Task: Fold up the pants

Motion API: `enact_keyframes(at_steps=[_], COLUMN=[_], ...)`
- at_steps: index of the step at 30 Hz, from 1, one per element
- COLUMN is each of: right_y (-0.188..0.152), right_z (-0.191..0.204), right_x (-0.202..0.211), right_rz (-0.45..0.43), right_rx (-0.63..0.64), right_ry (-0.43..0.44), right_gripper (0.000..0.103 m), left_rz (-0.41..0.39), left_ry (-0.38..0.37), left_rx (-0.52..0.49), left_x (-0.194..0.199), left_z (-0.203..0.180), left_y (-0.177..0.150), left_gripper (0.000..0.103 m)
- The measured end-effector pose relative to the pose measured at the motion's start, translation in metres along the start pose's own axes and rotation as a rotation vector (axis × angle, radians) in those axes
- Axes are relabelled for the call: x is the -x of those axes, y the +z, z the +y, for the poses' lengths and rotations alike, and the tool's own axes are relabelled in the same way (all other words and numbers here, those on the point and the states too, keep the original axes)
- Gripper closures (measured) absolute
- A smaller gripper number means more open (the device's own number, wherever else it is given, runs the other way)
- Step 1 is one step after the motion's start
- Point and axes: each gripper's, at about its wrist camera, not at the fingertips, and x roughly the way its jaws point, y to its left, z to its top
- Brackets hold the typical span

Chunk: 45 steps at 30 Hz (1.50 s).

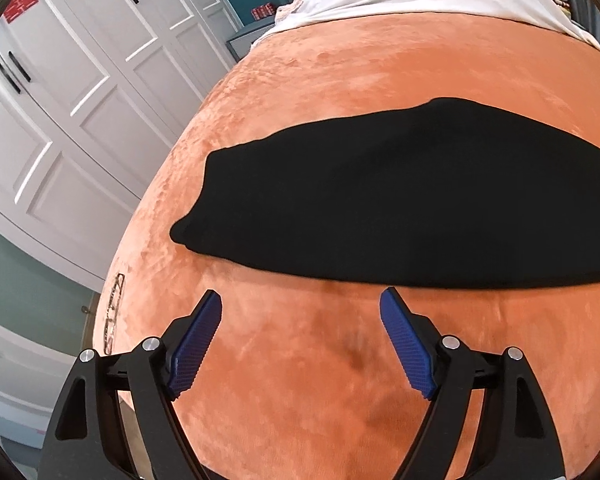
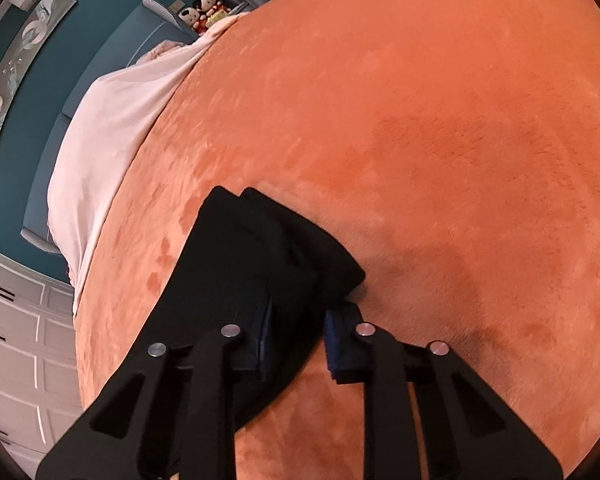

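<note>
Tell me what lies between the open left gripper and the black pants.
Only bare orange plush blanket separates the left gripper from the black folded pants, as the left wrist view shows.

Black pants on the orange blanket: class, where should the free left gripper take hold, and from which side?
Grip the protruding corner of the black pants, at their left end in the left wrist view. It sticks out beyond the folded stack and rises off the orange blanket, so a jaw could probably slide under. Bring the open left gripper in from the near-left. The right gripper grips the other end.
</note>
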Motion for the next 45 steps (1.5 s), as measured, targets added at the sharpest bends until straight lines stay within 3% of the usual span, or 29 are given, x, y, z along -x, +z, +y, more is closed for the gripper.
enact_keyframes(at_steps=[1, 4, 5, 6, 7, 9, 12, 16, 18, 21, 22, 23, 24, 26, 27, 29, 30, 33, 35, 36, 37, 38, 39, 41, 42, 44, 45], right_y=[0.000, 0.001, 0.000, -0.004, -0.007, -0.014, -0.045, -0.133, -0.182, -0.224, -0.223, -0.214, -0.192, -0.154, -0.133, -0.112, -0.115, -0.152, -0.193, -0.221, -0.249, -0.271, -0.294, -0.314, -0.318, -0.334, -0.355], right_z=[0.000, -0.006, -0.006, -0.002, 0.005, 0.033, 0.100, 0.207, 0.251, 0.288, 0.289, 0.285, 0.273, 0.254, 0.246, 0.248, 0.252, 0.297, 0.333, 0.353, 0.373, 0.389, 0.403, 0.418, 0.435, 0.457, 0.472], right_x=[0.000, 0.004, 0.010, 0.026, 0.034, 0.047, 0.043, 0.008, -0.021, -0.069, -0.081, -0.092, -0.100, -0.101, -0.092, -0.072, -0.067, -0.071, -0.087, -0.099, -0.114, -0.131, -0.153, -0.159, -0.149, -0.131, -0.122], right_rz=[0.006, 0.009, -0.012, -0.095, -0.142, -0.181, -0.082, 0.139, 0.232, 0.266, 0.265, 0.258, 0.247, 0.219, 0.185, 0.144, 0.158, 0.241, 0.328, 0.372, 0.423, 0.460, 0.458, 0.357, 0.323, 0.353, 0.370], right_rx=[-0.006, -0.118, -0.135, -0.131, -0.098, 0.063, 0.346, 0.696, 0.824, 0.957, 0.949, 0.919, 0.859, 0.755, 0.697, 0.652, 0.668, 0.818, 0.889, 0.926, 0.972, 1.017, 1.087, 1.136, 1.106, 1.067, 1.114], right_ry=[-0.002, 0.032, 0.018, -0.037, -0.058, -0.021, 0.129, 0.302, 0.339, 0.270, 0.225, 0.190, 0.167, 0.097, 0.041, 0.046, 0.071, 0.144, 0.212, 0.240, 0.266, 0.271, 0.202, 0.124, 0.130, 0.269, 0.304], right_gripper=[0.082, 0.068, 0.067, 0.064, 0.064, 0.064, 0.064, 0.064, 0.065, 0.067, 0.068, 0.077, 0.096, 0.098, 0.091, 0.090, 0.090, 0.090, 0.090, 0.090, 0.085, 0.072, 0.071, 0.069, 0.069, 0.069, 0.069], left_rz=[0.001, -0.004, -0.007, -0.009, -0.009, -0.001, 0.022, 0.065, 0.051, -0.008, -0.007, 0.012, 0.037, 0.128, 0.158, 0.188, 0.180, 0.171, 0.196, 0.192, 0.193, 0.194, 0.184, 0.145, 0.110, 0.072, 0.063], left_ry=[-0.010, -0.024, -0.020, -0.012, -0.007, 0.001, 0.011, -0.018, -0.023, 0.014, 0.031, 0.055, 0.052, 0.033, 0.031, 0.041, 0.004, -0.026, -0.008, -0.009, -0.022, -0.035, -0.040, 0.003, 0.032, 0.036, 0.036], left_rx=[0.003, 0.001, -0.001, -0.003, -0.004, -0.008, -0.005, 0.021, 0.044, 0.059, 0.057, 0.062, 0.069, 0.088, 0.094, 0.111, 0.131, 0.164, 0.158, 0.156, 0.156, 0.163, 0.162, 0.148, 0.136, 0.126, 0.123], left_x=[0.002, 0.009, 0.010, 0.012, 0.013, 0.012, 0.005, -0.008, -0.012, -0.028, -0.036, -0.057, -0.074, -0.119, -0.135, -0.158, -0.164, -0.171, -0.184, -0.191, -0.194, -0.195, -0.190, -0.177, -0.168, -0.157, -0.155], left_z=[0.001, 0.006, 0.008, 0.010, 0.012, 0.014, 0.014, 0.005, 0.003, 0.005, 0.007, 0.014, 0.021, 0.038, 0.045, 0.056, 0.062, 0.069, 0.070, 0.071, 0.072, 0.074, 0.078, 0.086, 0.092, 0.101, 0.105], left_y=[-0.002, -0.010, -0.012, -0.016, -0.018, -0.024, -0.030, -0.024, -0.008, 0.029, 0.038, 0.051, 0.059, 0.069, 0.071, 0.071, 0.075, 0.091, 0.098, 0.101, 0.100, 0.101, 0.103, 0.104, 0.102, 0.099, 0.097], left_gripper=[0.024, 0.023, 0.021, 0.019, 0.018, 0.018, 0.018, 0.018, 0.018, 0.017, 0.017, 0.017, 0.017, 0.017, 0.017, 0.016, 0.016, 0.015, 0.005, 0.005, 0.005, 0.005, 0.005, 0.005, 0.005, 0.005, 0.005])
